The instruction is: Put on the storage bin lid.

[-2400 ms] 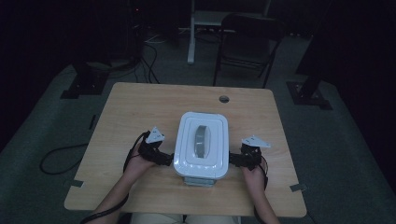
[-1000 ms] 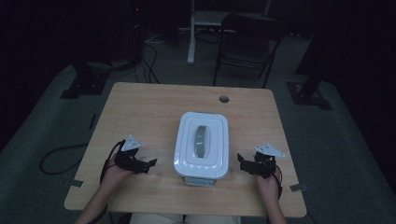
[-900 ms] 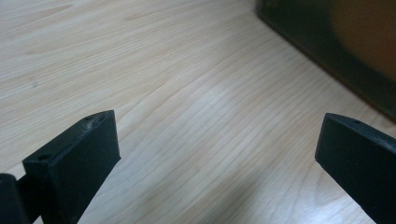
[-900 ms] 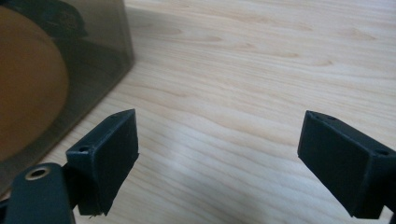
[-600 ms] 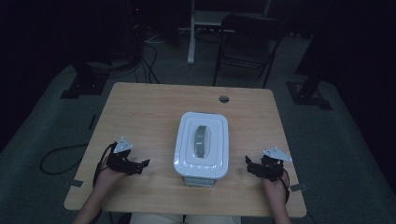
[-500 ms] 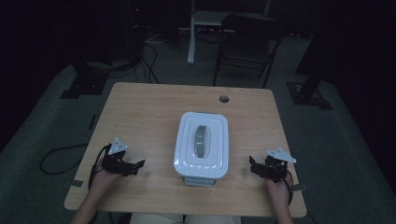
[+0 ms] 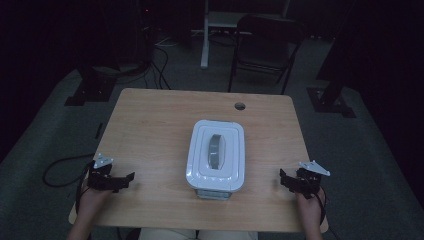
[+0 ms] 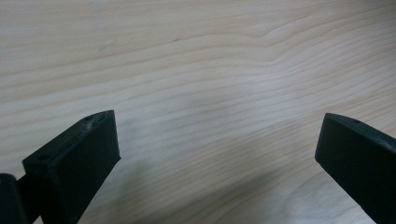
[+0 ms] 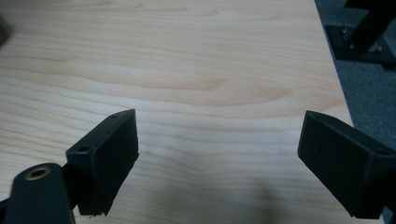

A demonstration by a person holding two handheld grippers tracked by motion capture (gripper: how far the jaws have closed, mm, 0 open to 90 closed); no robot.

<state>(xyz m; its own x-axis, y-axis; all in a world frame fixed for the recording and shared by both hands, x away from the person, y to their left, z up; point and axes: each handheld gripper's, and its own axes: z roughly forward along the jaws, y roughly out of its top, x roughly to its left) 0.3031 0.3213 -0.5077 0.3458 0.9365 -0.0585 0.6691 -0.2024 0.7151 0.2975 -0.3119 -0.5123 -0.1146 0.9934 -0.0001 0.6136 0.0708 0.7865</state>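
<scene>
A white rectangular container (image 7: 216, 165) with a lid and a grey handle (image 7: 216, 150) stands in the middle of the wooden table (image 7: 150, 125). My left gripper (image 7: 127, 181) rests near the front left corner, well clear of the container and pointing toward it. In the left gripper view its jaws stand wide apart over bare wood, so the left gripper (image 8: 217, 154) is open and holds nothing. My right gripper (image 7: 284, 181) sits near the front right corner, also apart from the container. The right gripper (image 9: 219, 154) is open over bare wood too.
A round cable hole (image 7: 240, 106) lies in the table behind the container. Beyond the far edge stand a dark folding chair (image 7: 265, 40) and black stand bases (image 7: 332, 100) on the grey floor. The table's right edge (image 9: 334, 65) runs close to my right gripper.
Both grippers were at the container's two sides. They have drawn outward and back toward the front corners, and the container has stayed in place.
</scene>
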